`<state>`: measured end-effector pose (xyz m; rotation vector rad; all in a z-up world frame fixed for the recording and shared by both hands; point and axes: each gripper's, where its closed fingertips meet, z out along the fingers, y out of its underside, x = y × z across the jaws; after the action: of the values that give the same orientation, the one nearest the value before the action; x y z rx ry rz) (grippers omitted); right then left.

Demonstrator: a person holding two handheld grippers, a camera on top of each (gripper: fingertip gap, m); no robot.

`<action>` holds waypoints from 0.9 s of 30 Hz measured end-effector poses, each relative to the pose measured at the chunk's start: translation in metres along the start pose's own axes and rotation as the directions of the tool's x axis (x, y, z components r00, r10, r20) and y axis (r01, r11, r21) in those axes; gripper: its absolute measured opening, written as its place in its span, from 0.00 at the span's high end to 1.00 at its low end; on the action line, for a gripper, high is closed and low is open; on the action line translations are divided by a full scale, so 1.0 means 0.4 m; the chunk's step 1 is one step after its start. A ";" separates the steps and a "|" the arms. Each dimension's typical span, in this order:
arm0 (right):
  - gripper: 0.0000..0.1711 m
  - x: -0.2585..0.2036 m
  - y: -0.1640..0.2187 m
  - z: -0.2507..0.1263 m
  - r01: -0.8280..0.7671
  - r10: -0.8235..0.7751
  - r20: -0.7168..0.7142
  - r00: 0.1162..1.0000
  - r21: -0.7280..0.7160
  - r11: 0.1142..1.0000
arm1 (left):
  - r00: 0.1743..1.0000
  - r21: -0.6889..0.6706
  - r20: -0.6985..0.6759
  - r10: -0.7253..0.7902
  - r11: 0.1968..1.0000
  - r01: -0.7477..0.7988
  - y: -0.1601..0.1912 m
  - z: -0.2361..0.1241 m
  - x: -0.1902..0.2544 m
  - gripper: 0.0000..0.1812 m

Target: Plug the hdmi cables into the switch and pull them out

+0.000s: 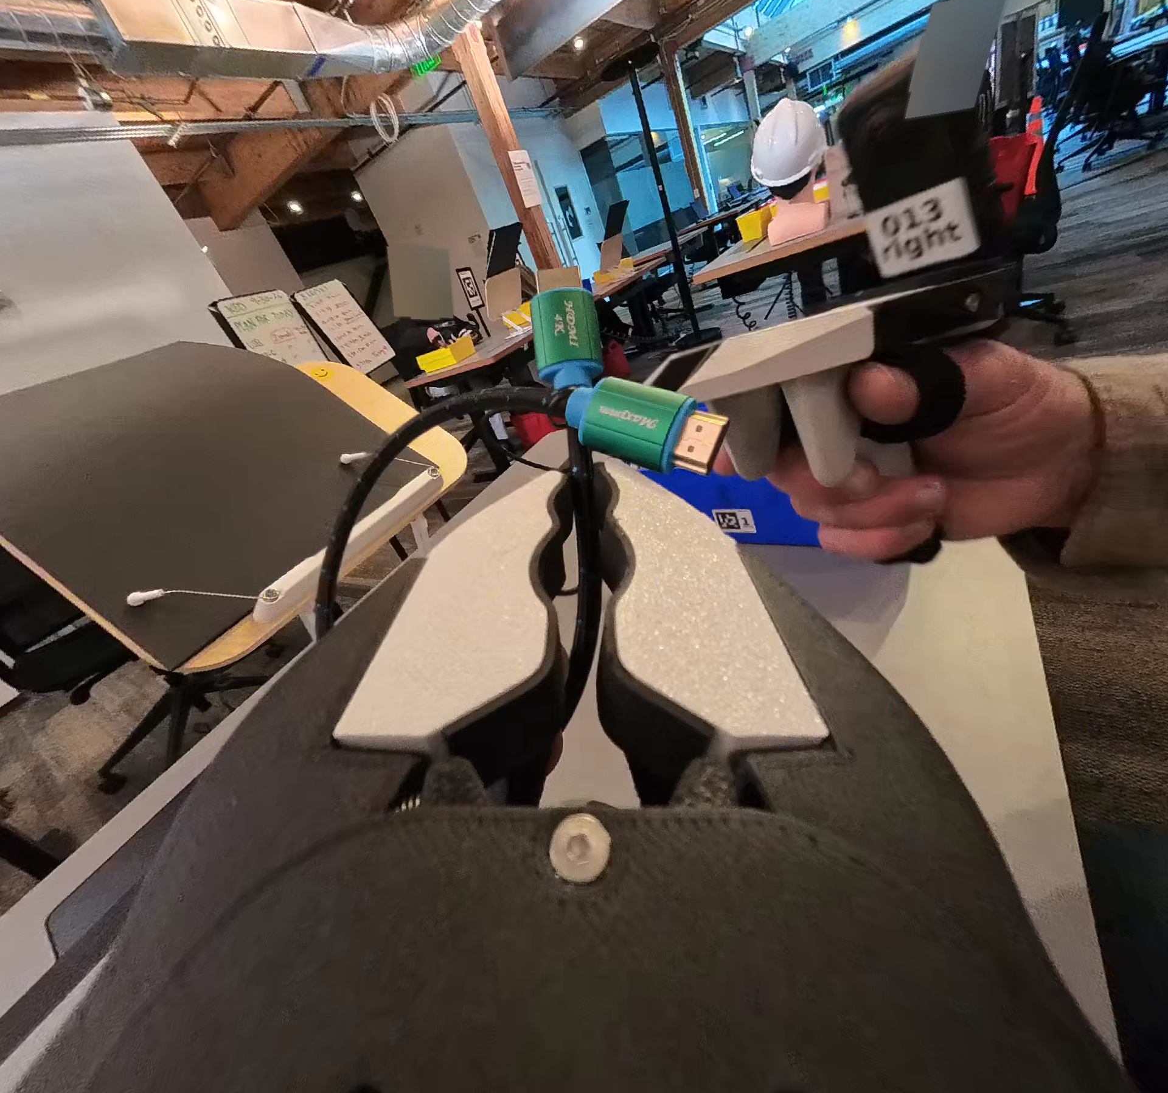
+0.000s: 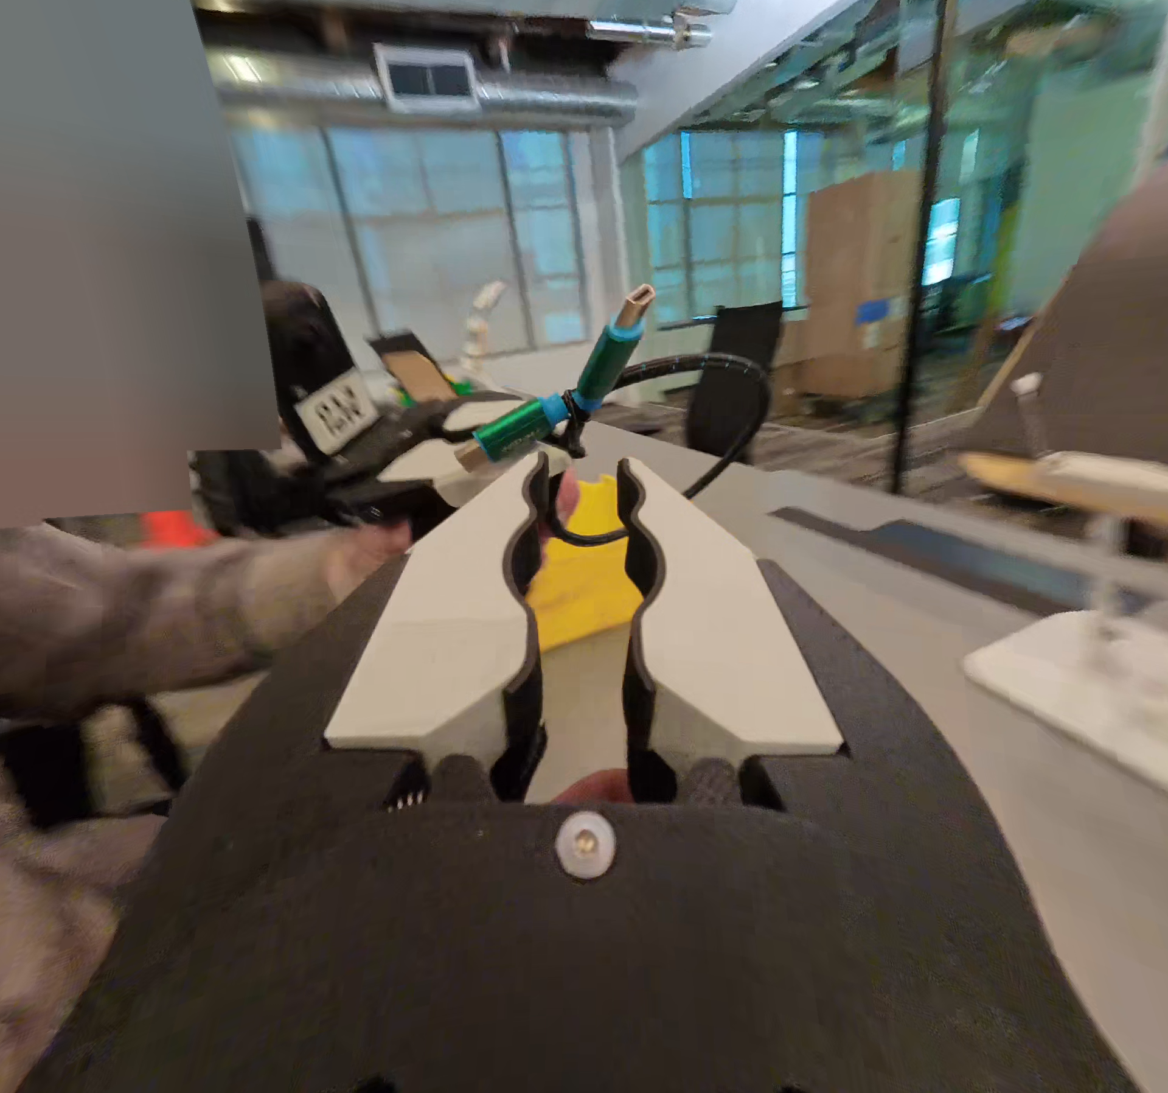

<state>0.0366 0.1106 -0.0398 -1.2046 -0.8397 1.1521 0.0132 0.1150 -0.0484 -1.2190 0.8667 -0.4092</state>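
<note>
My left gripper (image 1: 584, 481) is shut on a black braided HDMI cable (image 1: 584, 588), held up above the table. Two green plugs with blue collars stick out past its fingertips. One plug (image 1: 632, 427) points right with its gold connector bare; the other plug (image 1: 564, 335) stands upright. My right gripper (image 1: 790, 462) is open, its fingers just right of the gold connector, not touching it. In the right wrist view, the right gripper (image 2: 581, 468) is open and empty, facing both plugs (image 2: 512, 433) and the left gripper (image 2: 442, 437). No switch is in view.
A white table (image 1: 948, 651) lies below both grippers. A blue object (image 1: 727, 506) and a yellow bin (image 2: 588, 588) sit on it. A white stand base (image 2: 1074, 683) is at the right. A tilted black board (image 1: 158, 481) and an office chair are left of the table.
</note>
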 end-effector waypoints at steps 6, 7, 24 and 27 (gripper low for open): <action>0.94 -0.006 0.016 0.012 0.052 -0.053 -0.020 0.998 -0.062 0.997 | 1.000 -0.014 -0.007 -0.006 1.000 0.005 0.009 0.006 0.011 0.97; 0.94 -0.003 0.020 0.013 0.031 -0.032 -0.016 0.999 -0.063 0.998 | 1.000 -0.014 -0.005 -0.003 1.000 0.003 0.007 0.006 0.010 0.97; 1.00 -0.009 0.006 0.016 -0.267 0.262 0.106 0.959 0.030 0.963 | 1.000 -0.011 0.019 0.023 1.000 -0.023 0.003 0.008 0.018 0.97; 1.00 -0.018 -0.004 0.014 -0.357 0.345 0.165 0.924 0.043 0.933 | 0.998 -0.006 0.040 0.044 0.999 -0.044 -0.004 0.007 0.016 0.97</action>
<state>0.0300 0.1049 -0.0367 -1.2483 -0.7050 1.5727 0.0196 0.1118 -0.0490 -1.2073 0.8591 -0.3459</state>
